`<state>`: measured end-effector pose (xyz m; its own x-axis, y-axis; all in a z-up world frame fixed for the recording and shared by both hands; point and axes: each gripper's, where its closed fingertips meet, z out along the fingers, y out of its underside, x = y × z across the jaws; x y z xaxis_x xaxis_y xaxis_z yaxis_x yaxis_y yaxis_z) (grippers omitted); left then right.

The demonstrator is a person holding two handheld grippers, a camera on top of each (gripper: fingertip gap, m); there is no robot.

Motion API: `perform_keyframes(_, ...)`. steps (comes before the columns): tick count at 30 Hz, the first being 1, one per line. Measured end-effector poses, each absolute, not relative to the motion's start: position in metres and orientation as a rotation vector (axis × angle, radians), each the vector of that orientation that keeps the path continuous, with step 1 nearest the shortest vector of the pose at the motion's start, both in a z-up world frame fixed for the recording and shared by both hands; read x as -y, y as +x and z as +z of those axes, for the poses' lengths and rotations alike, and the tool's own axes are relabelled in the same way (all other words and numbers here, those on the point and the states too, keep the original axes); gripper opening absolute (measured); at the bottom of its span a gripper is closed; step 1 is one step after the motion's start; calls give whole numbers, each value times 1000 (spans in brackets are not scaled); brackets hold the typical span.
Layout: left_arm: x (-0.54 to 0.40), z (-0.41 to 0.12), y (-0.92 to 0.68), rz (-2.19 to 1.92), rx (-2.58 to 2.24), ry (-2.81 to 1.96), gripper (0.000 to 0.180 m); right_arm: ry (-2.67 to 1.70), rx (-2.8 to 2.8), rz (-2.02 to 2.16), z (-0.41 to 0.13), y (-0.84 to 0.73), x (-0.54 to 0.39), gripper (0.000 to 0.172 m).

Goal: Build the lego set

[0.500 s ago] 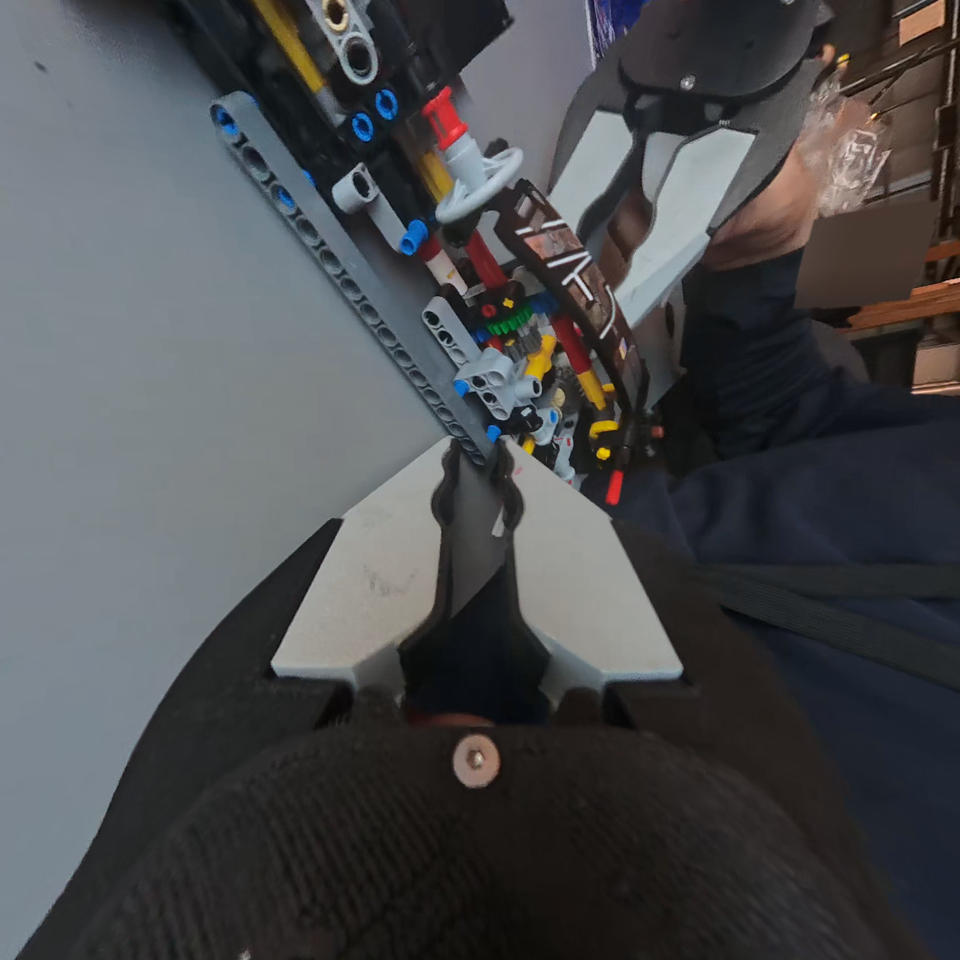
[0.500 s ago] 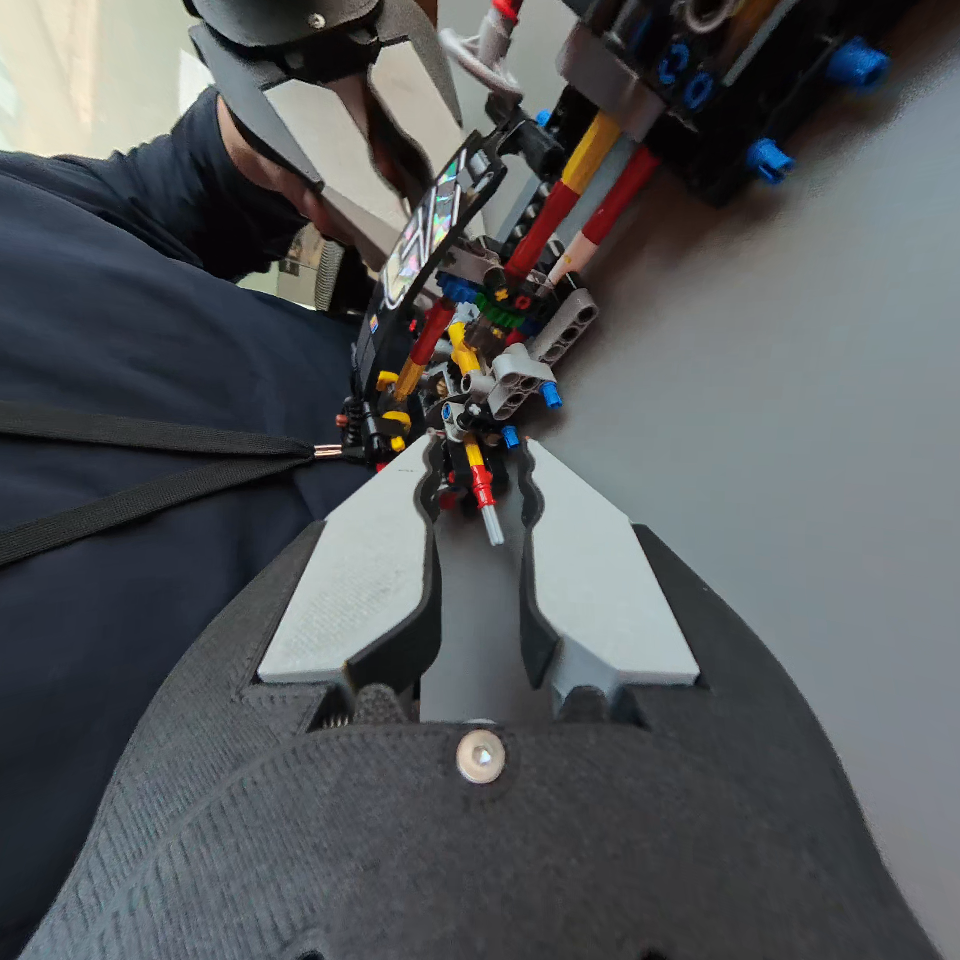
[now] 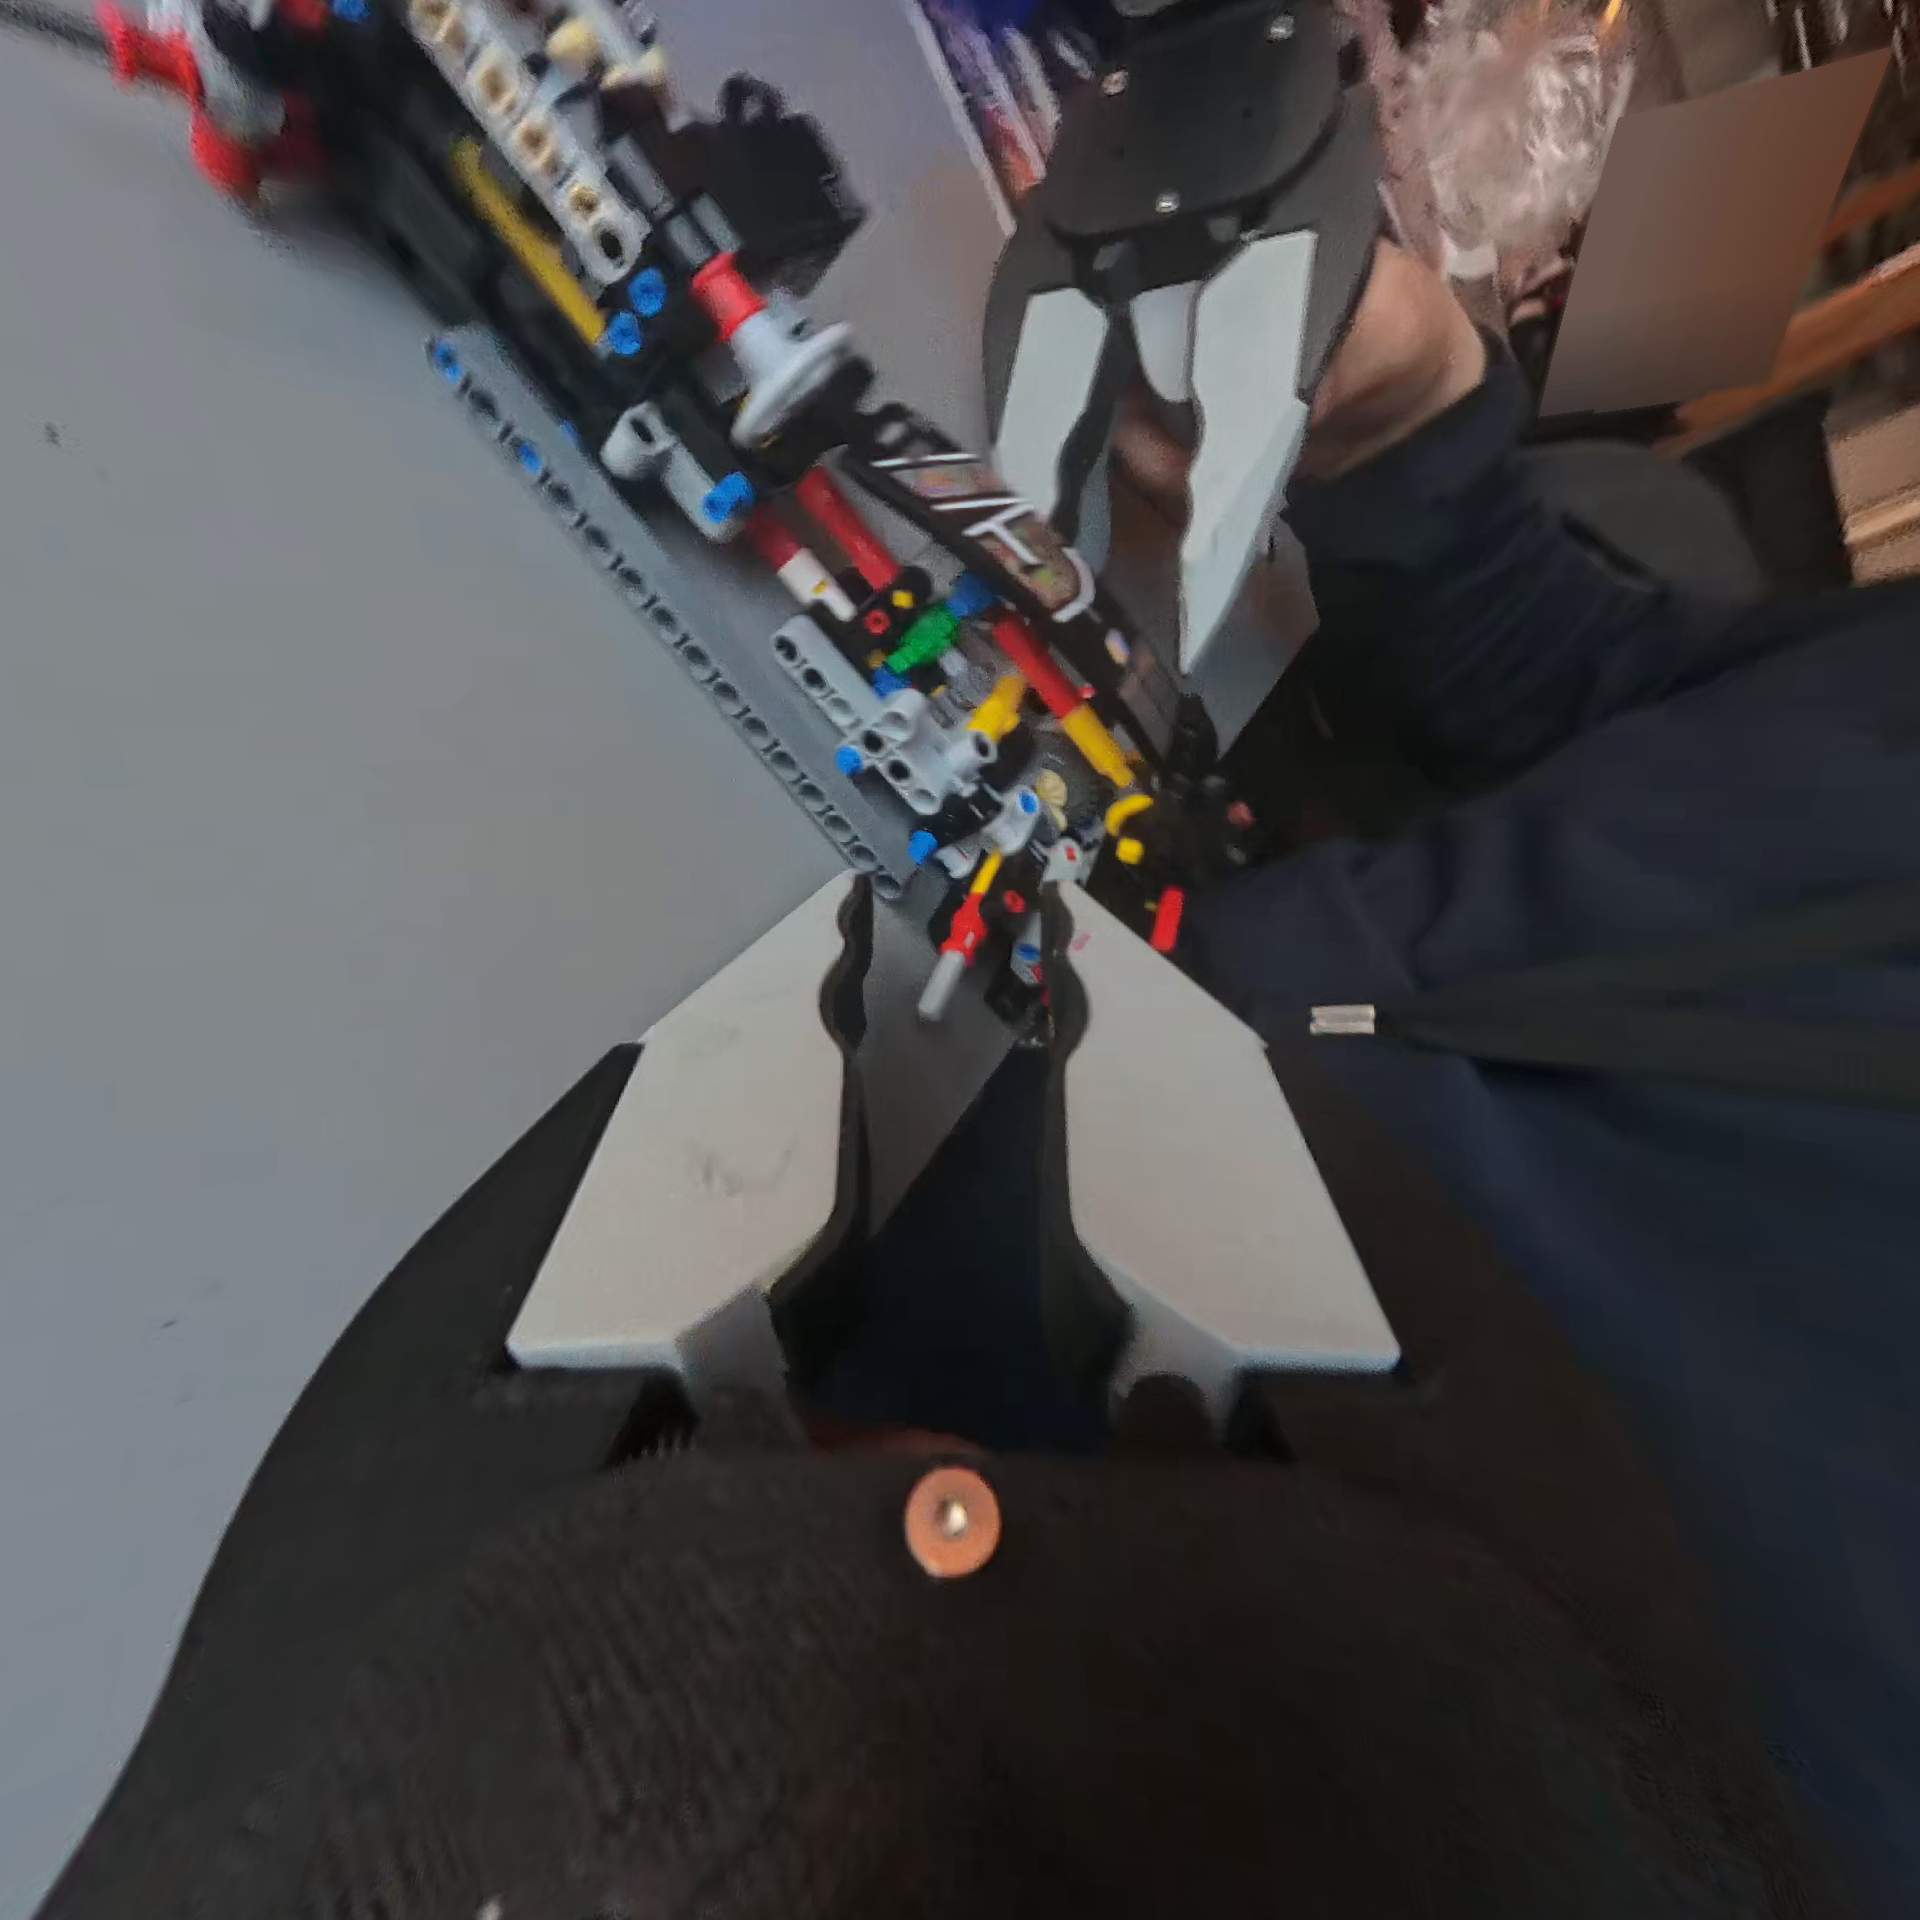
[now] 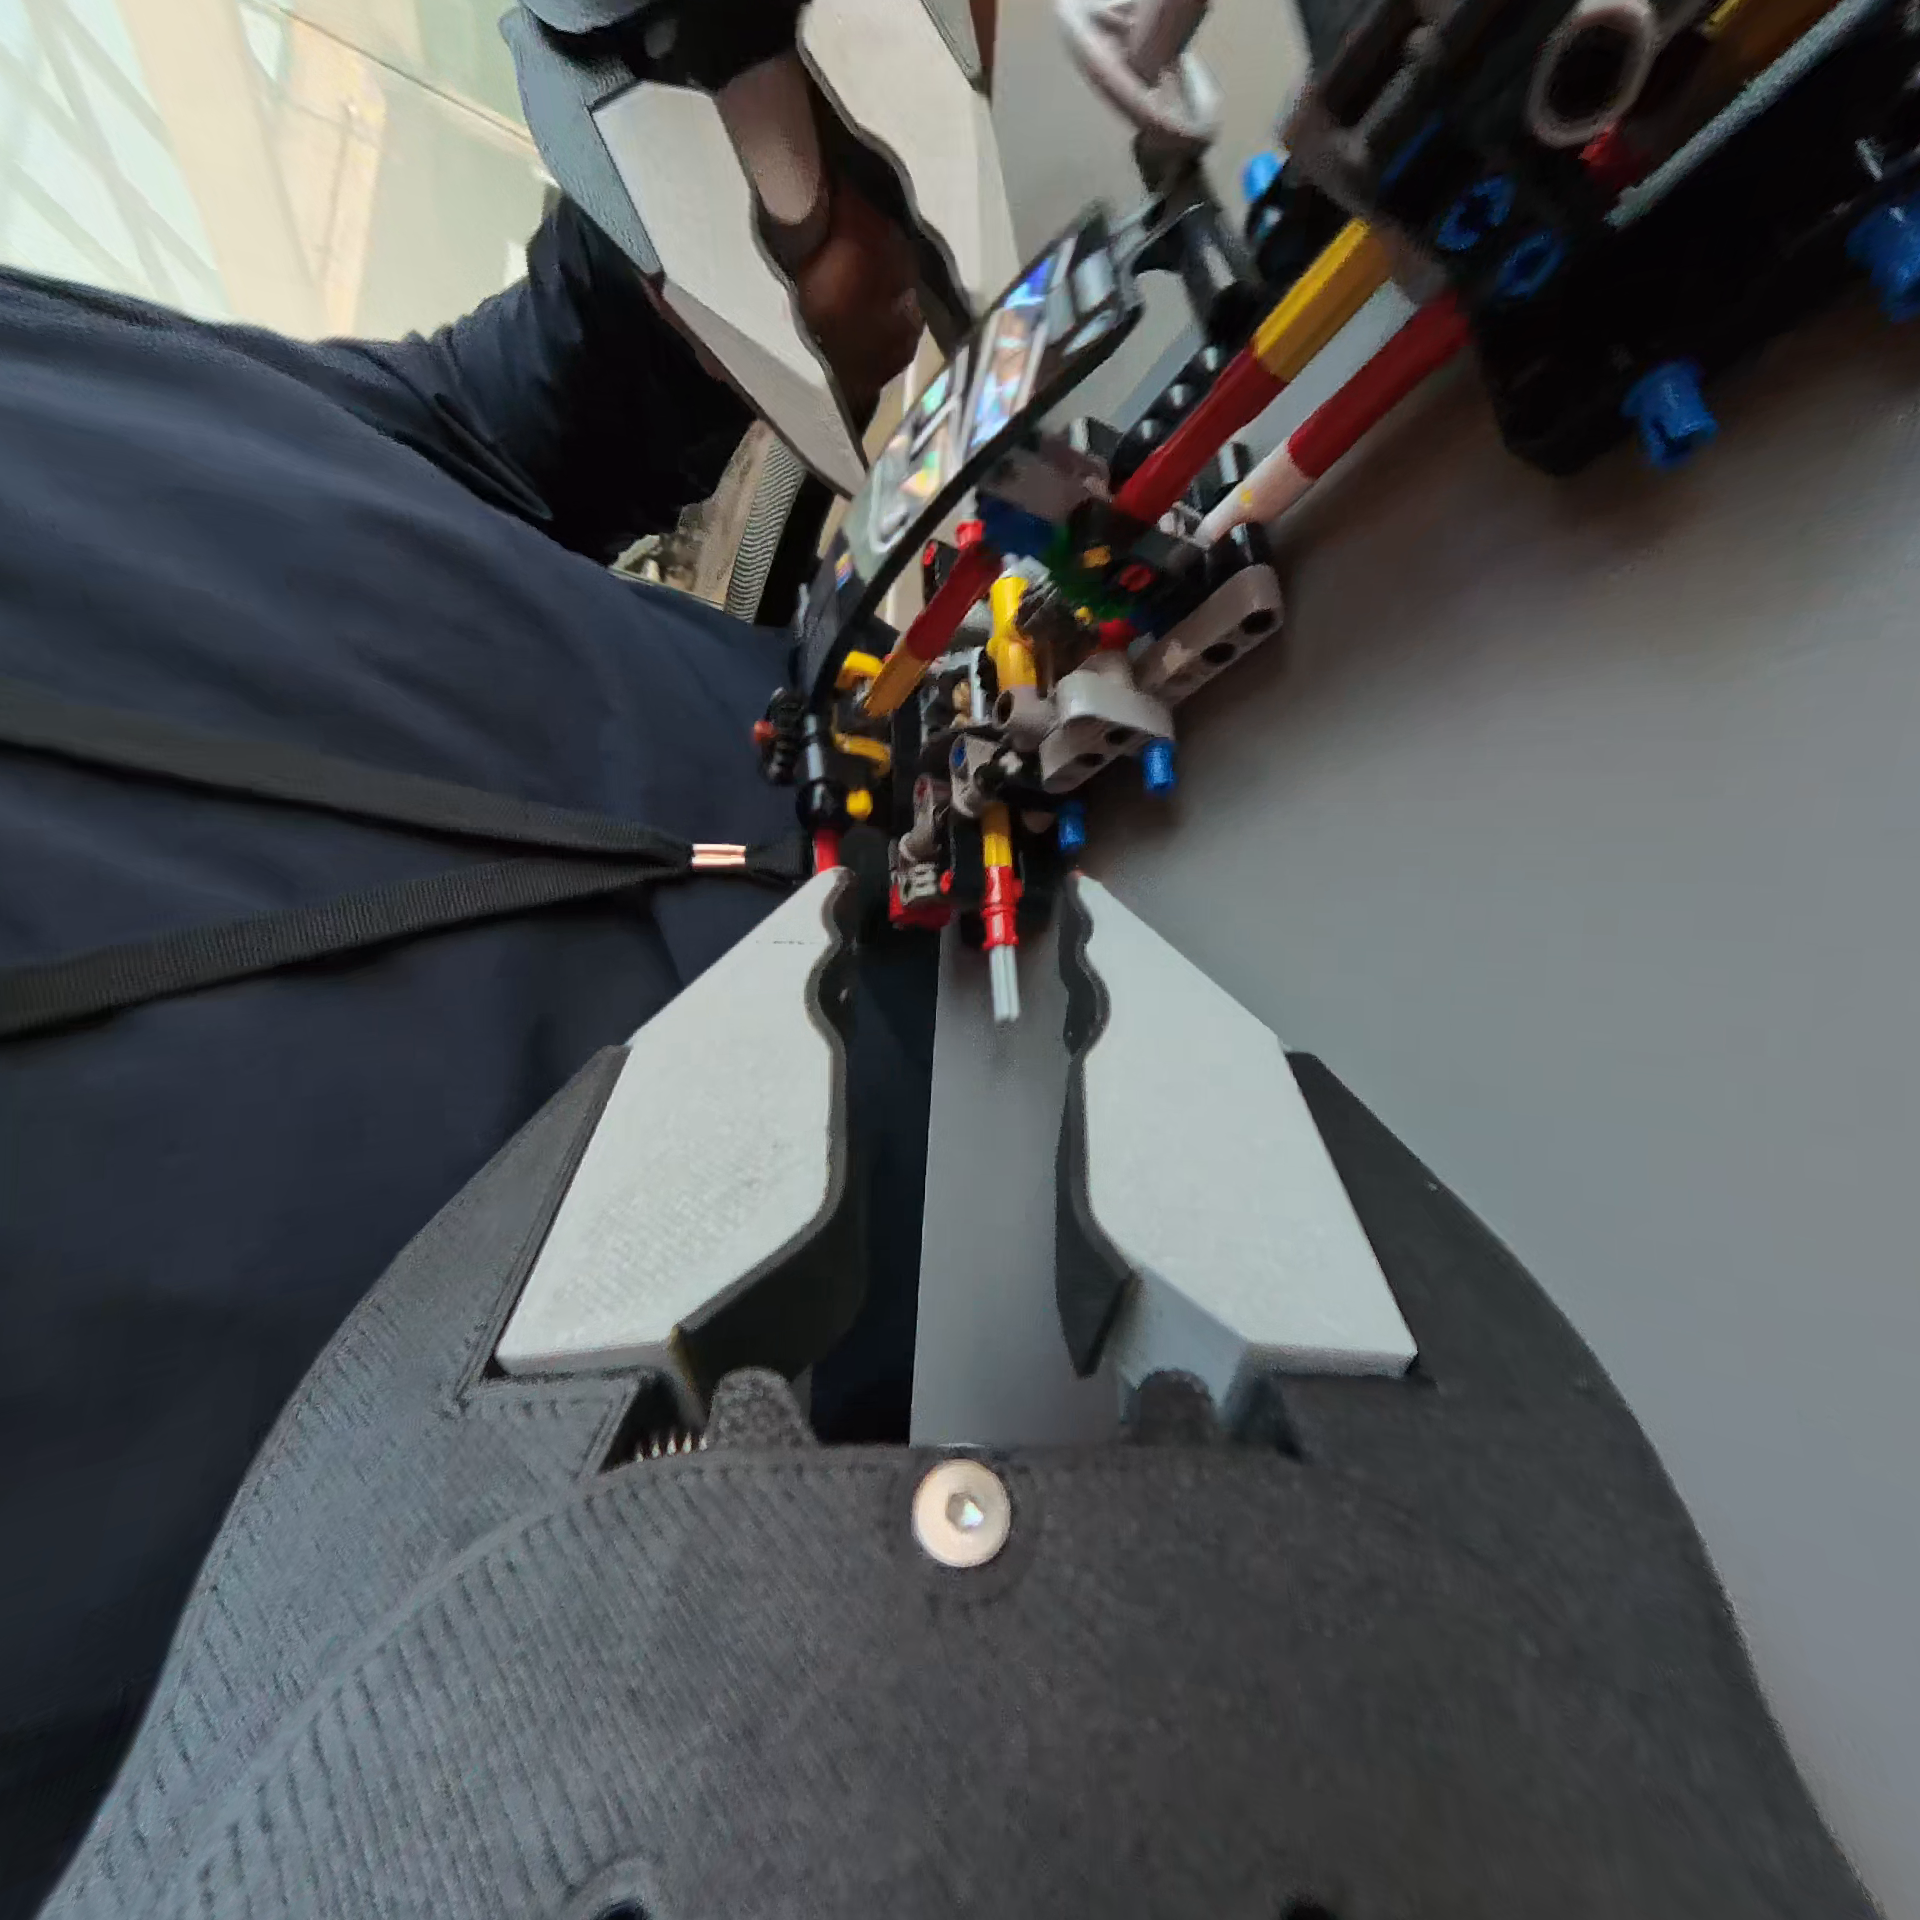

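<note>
Landmark = brick model [image 3: 904, 727], a technical build of beams and pins lying on the grey table [image 3: 260, 727], its near end at the table edge next to the person's navy clothing.

Counts on the model:
- 1 long grey perforated beam [image 3: 665, 582] along its table-side flank
- 1 grey steering wheel [image 3: 795, 364] at mid-length
- 1 black curved panel [image 3: 997, 520] with stickers on the person-side flank
- 1 red-collared grey axle stub [image 4: 1001, 935] sticking out of the near end
- blue pins scattered along it, too blurred to count

Grippers: 2.

Left gripper [image 3: 961, 904]: jaws released and spread, straddling the model's near end. The axle stub sits between the fingers with clear space on the beam side. The other pad is just beside a black part; contact can't be told. Nothing is clamped.

Right gripper [image 4: 954, 894]: jaws also released, pointing along the model at the same near end. The stub is between the fingers and touches neither pad.

Each gripper shows in the other's view just beside the curved panel, fingers apart, tilted down toward the model.

A black strap with a metal clip [image 4: 717, 854] crosses the clothing beside the near end.
</note>
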<state>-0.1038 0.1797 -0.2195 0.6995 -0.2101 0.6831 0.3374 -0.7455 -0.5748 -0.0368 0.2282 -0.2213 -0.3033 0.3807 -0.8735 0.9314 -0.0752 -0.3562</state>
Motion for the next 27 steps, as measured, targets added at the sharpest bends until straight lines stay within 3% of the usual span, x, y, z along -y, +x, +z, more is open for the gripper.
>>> perform_keyframes(5, -161, -229, -110, -469, -325, -2239, 50, 1508, -1913, -1492, -218, -27, -240, 51)
perform_keyframes(8, -163, -244, -96, -264, -564, -2277, 51, 1487, -2027, -1480, -222, -15, -229, 55)
perform_keyframes(11, -168, -246, -82, -226, -682, -2236, 34, 1497, -2135, -1449, -229, -13, -215, 54)
perform_keyframes(21, -165, -245, -68, -307, -720, -2228, 32, 1533, -2324, -1504, -233, -18, -202, 54)
perform_keyframes(27, -157, -244, -67, -411, -708, -2183, 31, 1563, -2399, -1475, -237, -15, -202, 44)
